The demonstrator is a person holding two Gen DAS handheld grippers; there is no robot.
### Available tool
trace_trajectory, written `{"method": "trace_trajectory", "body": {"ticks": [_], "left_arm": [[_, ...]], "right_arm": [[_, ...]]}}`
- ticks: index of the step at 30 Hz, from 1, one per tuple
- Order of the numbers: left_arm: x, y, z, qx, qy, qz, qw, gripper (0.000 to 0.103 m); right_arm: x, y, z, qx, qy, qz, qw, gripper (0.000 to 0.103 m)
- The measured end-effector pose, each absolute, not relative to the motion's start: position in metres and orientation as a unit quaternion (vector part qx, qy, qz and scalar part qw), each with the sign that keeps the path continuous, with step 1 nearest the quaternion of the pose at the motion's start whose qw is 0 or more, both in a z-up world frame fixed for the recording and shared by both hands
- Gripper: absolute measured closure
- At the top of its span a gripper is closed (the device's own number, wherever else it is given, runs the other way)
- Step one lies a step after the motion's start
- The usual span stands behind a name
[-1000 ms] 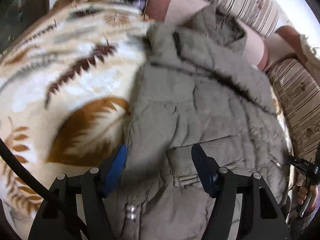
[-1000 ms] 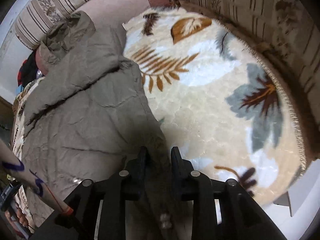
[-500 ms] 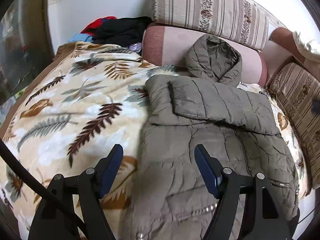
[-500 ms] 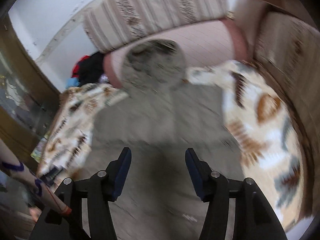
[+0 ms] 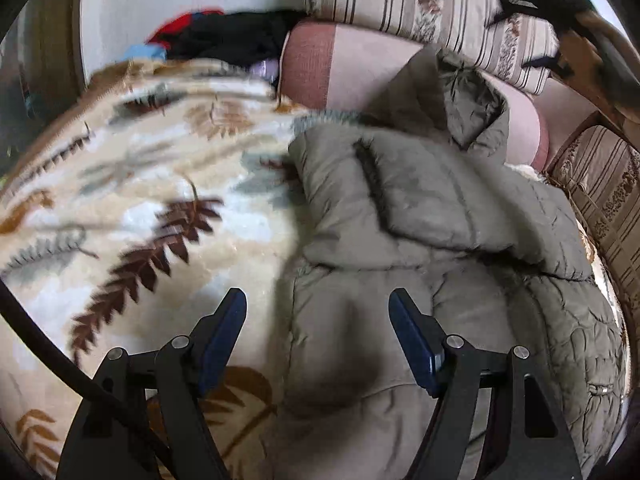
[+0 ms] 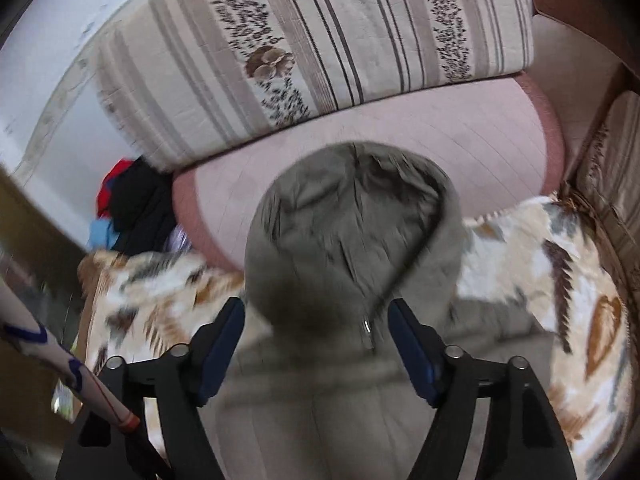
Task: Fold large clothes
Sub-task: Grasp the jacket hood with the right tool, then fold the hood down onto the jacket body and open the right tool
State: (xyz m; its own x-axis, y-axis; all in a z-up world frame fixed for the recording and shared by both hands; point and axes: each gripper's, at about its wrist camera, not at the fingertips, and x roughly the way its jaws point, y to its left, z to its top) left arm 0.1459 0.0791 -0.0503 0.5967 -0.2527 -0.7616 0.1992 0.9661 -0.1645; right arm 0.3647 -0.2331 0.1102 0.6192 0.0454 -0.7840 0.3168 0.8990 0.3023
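An olive-grey puffer jacket lies on a leaf-patterned blanket, a sleeve folded across its chest and its hood up against a pink bolster. My left gripper is open and empty, above the jacket's left edge. My right gripper is open and empty, close over the hood, with the zipper pull between the jaws. In the left wrist view the right gripper shows blurred at the top right.
A pink bolster and a striped floral cushion stand at the back. A pile of red, black and blue clothes sits at the back left. Another striped cushion lines the right side.
My right gripper let go of the jacket's edge, opened, and moved up to the hood. My left gripper rose from the jacket's lower part, then came back closer, staying open.
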Motion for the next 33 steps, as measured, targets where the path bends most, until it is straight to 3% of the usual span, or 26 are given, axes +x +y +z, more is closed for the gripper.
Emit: {"method": "trace_trajectory", "body": {"ticks": [11, 13, 14, 15, 16, 17, 24, 33], "left_arm": [[0.163, 0.086, -0.077, -0.085, 0.482, -0.172, 0.855, 0.030], [0.165, 0.086, -0.078, -0.089, 0.488, -0.176, 0.850, 0.030], [0.166, 0.086, -0.079, -0.091, 0.491, -0.176, 0.849, 0.030], [0.166, 0.087, -0.080, -0.093, 0.493, -0.177, 0.847, 0.030], [0.166, 0.087, -0.081, -0.096, 0.495, -0.178, 0.845, 0.030], [0.167, 0.087, -0.081, -0.098, 0.497, -0.177, 0.844, 0.030], [0.158, 0.083, -0.074, -0.081, 0.485, -0.177, 0.852, 0.030], [0.146, 0.091, -0.066, -0.081, 0.472, -0.171, 0.861, 0.030]], "right_arm": [[0.493, -0.221, 0.046, 0.256, 0.421, -0.118, 0.862, 0.017], [0.503, -0.220, 0.035, 0.244, 0.424, -0.136, 0.861, 0.022], [0.505, -0.219, 0.031, 0.237, 0.426, -0.139, 0.862, 0.045], [0.507, -0.219, 0.025, 0.232, 0.433, -0.133, 0.861, 0.075], [0.507, -0.220, 0.022, 0.233, 0.438, -0.126, 0.859, 0.087], [0.504, -0.219, 0.022, 0.232, 0.439, -0.121, 0.859, 0.090], [0.430, -0.213, 0.063, 0.170, 0.413, -0.103, 0.889, 0.096], [0.247, -0.187, 0.104, 0.132, 0.400, -0.036, 0.906, 0.096]]}}
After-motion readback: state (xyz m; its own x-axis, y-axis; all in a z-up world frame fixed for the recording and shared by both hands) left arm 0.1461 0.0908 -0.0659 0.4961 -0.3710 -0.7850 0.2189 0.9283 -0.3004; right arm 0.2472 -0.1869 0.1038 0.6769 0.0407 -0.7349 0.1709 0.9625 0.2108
